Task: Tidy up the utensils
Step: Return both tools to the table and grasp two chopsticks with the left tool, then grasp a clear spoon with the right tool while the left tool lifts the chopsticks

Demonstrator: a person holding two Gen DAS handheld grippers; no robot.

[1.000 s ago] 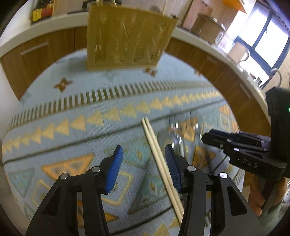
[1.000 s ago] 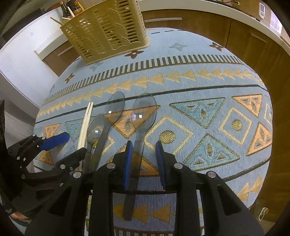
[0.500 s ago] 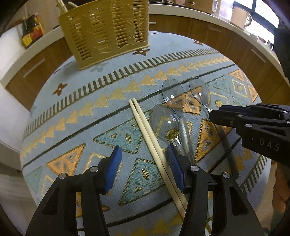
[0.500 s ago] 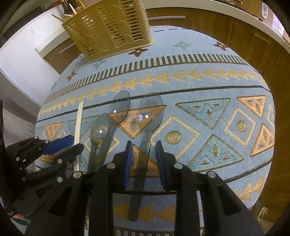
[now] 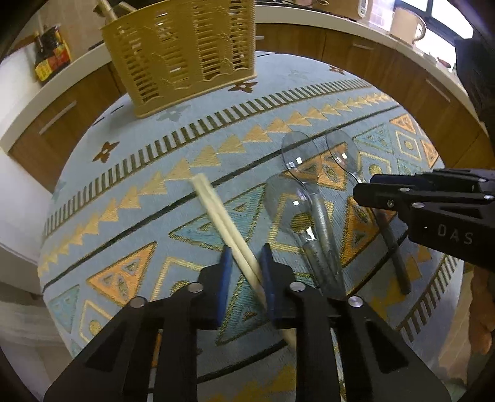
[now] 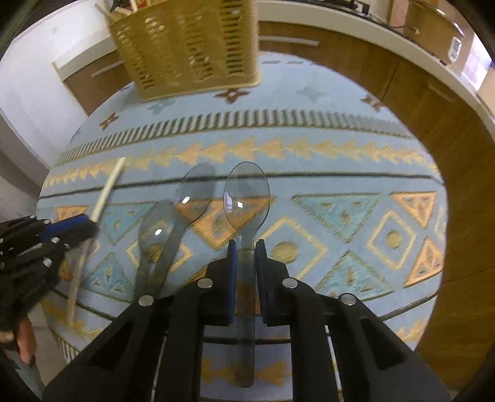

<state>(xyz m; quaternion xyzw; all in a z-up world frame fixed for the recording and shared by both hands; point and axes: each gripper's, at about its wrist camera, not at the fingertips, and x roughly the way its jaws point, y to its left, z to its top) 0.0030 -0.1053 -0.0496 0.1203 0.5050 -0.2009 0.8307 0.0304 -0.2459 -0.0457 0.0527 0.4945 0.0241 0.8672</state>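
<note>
My left tool [image 5: 244,272] clamps pale chopsticks [image 5: 222,222] at frame centre, while only the right view shows my right tool [image 6: 246,263] gripping a clear spoon [image 6: 246,198].

We are in a home kitchen: wooden cabinet doors [image 5: 371,58] with bar handles run beneath a white countertop [image 5: 324,21] that wraps the room. On it stand a labelled sauce bottle [image 5: 51,55], a cream enamel pot [image 5: 405,23] (by the window) and what seems to be a cooker [image 6: 433,18], too blurred to confirm.
</note>
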